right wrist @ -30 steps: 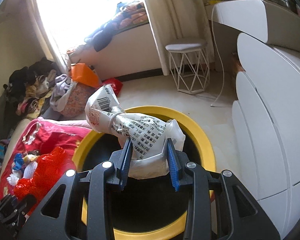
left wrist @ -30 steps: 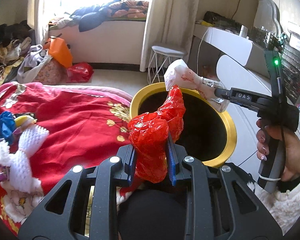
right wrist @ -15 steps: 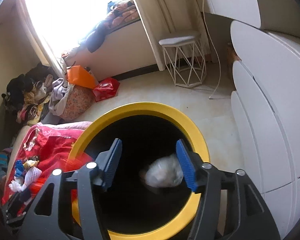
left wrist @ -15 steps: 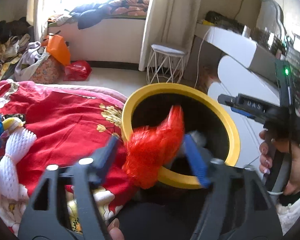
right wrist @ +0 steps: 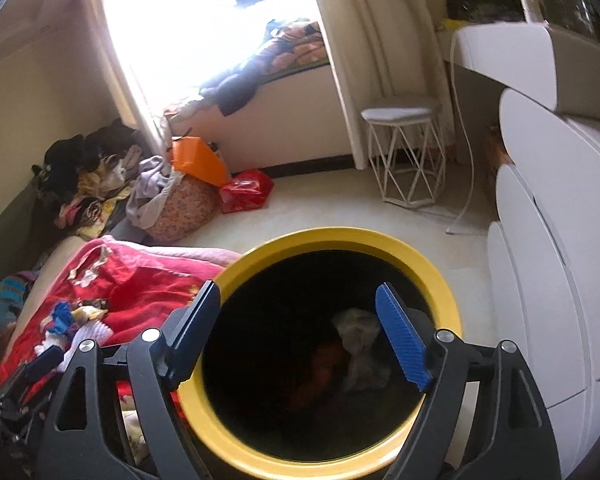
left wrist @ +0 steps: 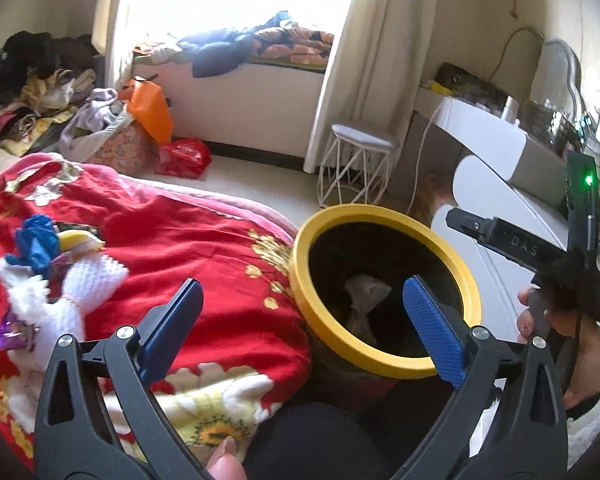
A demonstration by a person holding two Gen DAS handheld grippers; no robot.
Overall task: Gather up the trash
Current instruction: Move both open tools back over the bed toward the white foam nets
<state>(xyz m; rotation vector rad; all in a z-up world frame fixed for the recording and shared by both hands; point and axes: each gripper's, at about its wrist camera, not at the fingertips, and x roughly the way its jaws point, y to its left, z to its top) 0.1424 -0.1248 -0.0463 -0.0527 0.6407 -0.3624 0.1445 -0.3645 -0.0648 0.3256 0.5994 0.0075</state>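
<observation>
Both claws hang over the yellow-rimmed bin [right wrist: 414,260], and both have just been spreading their jaws. The left gripper [left wrist: 302,322] gapes wide with nothing between its blue pads. The right gripper [right wrist: 298,334] stands open too, empty. Down inside the dark bin, below and just ahead of the right claw, lie the white printed bag [right wrist: 360,354] and, to its left, the red plastic bag [right wrist: 324,368]. In the left view the right gripper's black arm reads "DAS" [left wrist: 522,245]. Off to the left claw's left, a white knitted toy [left wrist: 80,292] rests on the red blanket [left wrist: 188,248].
</observation>
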